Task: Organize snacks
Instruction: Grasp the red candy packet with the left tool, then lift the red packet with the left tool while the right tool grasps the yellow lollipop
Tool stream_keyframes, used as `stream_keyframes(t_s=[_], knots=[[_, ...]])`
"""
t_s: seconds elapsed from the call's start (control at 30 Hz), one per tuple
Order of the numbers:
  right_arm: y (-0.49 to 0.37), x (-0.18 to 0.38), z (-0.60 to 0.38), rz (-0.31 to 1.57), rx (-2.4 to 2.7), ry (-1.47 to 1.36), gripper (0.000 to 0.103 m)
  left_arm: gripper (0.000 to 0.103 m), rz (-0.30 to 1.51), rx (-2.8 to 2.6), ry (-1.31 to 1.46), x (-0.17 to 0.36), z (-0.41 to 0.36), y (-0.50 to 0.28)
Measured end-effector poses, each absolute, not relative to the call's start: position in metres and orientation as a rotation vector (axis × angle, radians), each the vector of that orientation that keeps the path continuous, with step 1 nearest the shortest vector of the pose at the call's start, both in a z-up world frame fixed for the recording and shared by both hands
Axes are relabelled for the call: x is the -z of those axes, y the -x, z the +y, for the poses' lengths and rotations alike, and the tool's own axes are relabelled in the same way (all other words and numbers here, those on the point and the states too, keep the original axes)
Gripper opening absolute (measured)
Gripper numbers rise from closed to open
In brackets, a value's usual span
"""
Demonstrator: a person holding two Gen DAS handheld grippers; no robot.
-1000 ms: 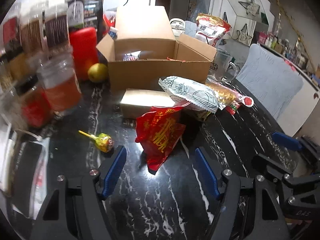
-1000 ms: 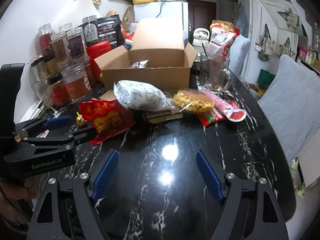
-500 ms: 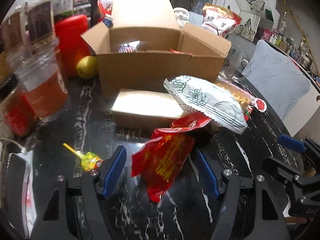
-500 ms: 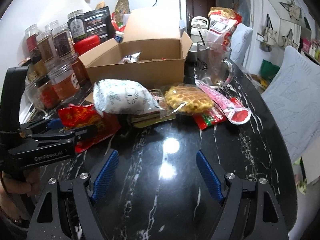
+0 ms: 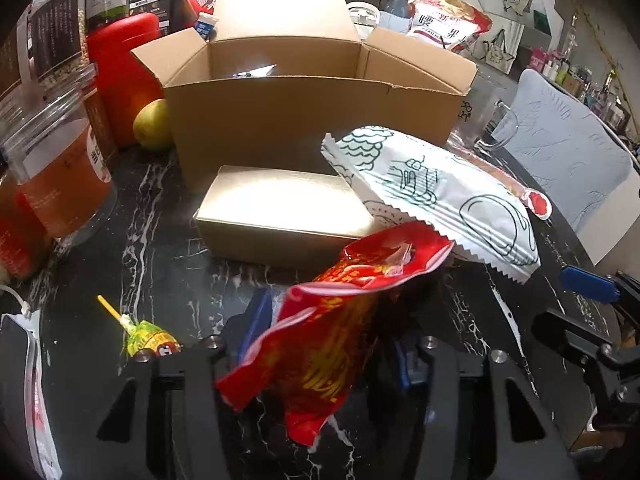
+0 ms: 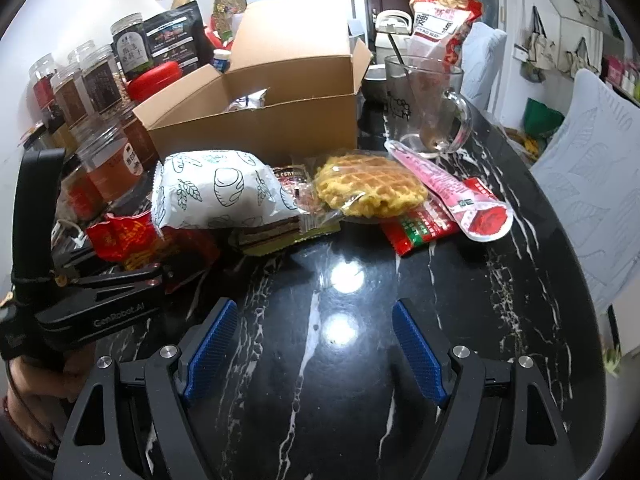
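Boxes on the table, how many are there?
2. The open cardboard box stands at the back, and the closed gold box lies just in front of it. More may be hidden from view.

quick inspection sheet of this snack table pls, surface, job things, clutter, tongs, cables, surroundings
surface: black marble-look table, glossy, glare from lamps.
job's things: open cardboard box with a foil packet inside; red snack bag; white printed bag leaning on a gold box; waffle; pink sachet; lollipop lying loose.
clutter: jars, red container, yellow fruit, glass mug.
tongs: left tongs have just been closing, pads pressing the red snack bag; right tongs open, nothing between them.
cables: white cable at left edge.
surroundings: pale cushioned chair, fridge and door behind.
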State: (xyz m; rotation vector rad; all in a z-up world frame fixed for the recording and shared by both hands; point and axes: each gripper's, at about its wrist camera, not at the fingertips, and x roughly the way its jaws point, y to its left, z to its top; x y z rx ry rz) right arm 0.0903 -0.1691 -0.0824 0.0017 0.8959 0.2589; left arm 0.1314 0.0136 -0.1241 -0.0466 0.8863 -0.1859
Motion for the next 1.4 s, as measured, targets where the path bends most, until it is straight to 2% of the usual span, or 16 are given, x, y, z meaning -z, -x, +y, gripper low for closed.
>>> stream_keyframes(t_s=[0.3,0.8,1.13,1.27,1.4], knots=[[-0.093,0.084,-0.164,0.909,-0.268,-0.015,0.081,0.036,0.860,0.212,0.039,0.112,0.021,-0.108],[-0.089,0.089,-0.135,0.931,-0.345,0.028,0.081,0.033,0.843,0.201,0.088,0.090,0.060,-0.077],[-0.094,0.100,-0.115,0.976,-0.420,0.026,0.081,0.033,0.878,0.195,0.130,0.108,0.074,-0.084],[-0.094,0.100,-0.115,0.976,-0.408,0.030,0.081,0.035,0.955,0.189,0.112,0.121,0.066,-0.094],[-0.093,0.100,-0.117,0.982,-0.406,0.024,0.081,0.036,0.916,0.175,0.019,0.124,0.054,-0.092]])
